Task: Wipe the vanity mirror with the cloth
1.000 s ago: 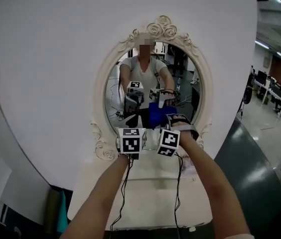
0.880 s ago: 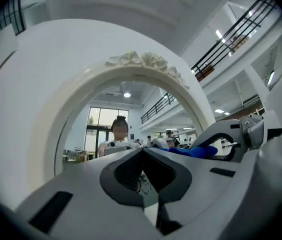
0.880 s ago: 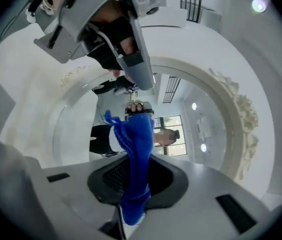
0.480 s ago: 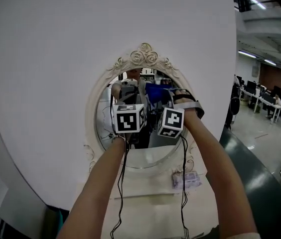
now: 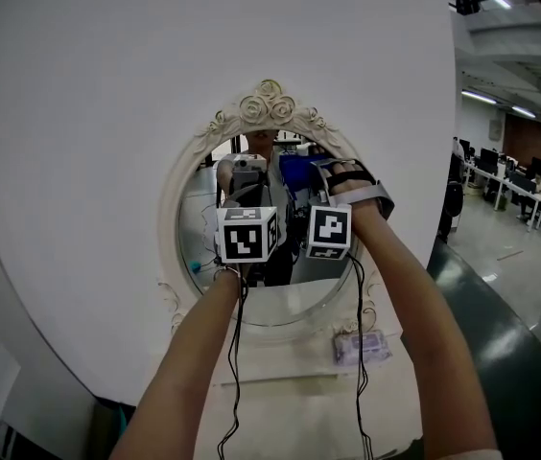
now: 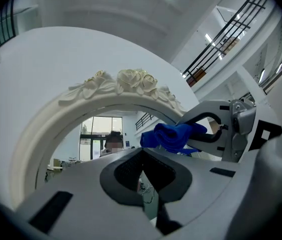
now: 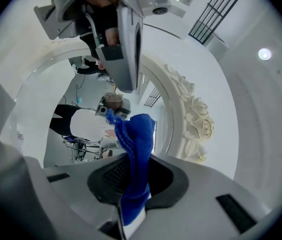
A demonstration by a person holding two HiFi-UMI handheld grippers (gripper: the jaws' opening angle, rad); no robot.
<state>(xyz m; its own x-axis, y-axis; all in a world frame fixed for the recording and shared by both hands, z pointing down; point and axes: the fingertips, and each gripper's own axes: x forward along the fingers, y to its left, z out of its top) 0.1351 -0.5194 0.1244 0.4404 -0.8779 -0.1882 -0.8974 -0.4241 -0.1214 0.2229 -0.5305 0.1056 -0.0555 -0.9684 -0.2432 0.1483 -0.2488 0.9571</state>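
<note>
An oval vanity mirror with a cream frame topped by roses [image 5: 269,103] [image 6: 131,79] [image 7: 193,116] stands on a white table against a white panel. My right gripper [image 5: 317,188] [image 7: 131,176] is shut on a blue cloth [image 5: 299,172] [image 7: 133,144] [image 6: 173,135], which is held up at the upper part of the glass [image 5: 199,228]. Just left of it, my left gripper [image 5: 248,204] [image 6: 142,161] is shut with nothing in it, also close to the glass. Both grippers are reflected in the mirror.
A small plastic-wrapped packet [image 5: 362,346] lies on the white table [image 5: 290,377] at the mirror's foot, right side. Cables hang from both grippers. To the right is dark floor [image 5: 501,324] and an office with desks [image 5: 520,180].
Both grippers have risen from the mirror's lower edge to its upper half, the cloth going up with the right one. Since half a second ago they have barely moved.
</note>
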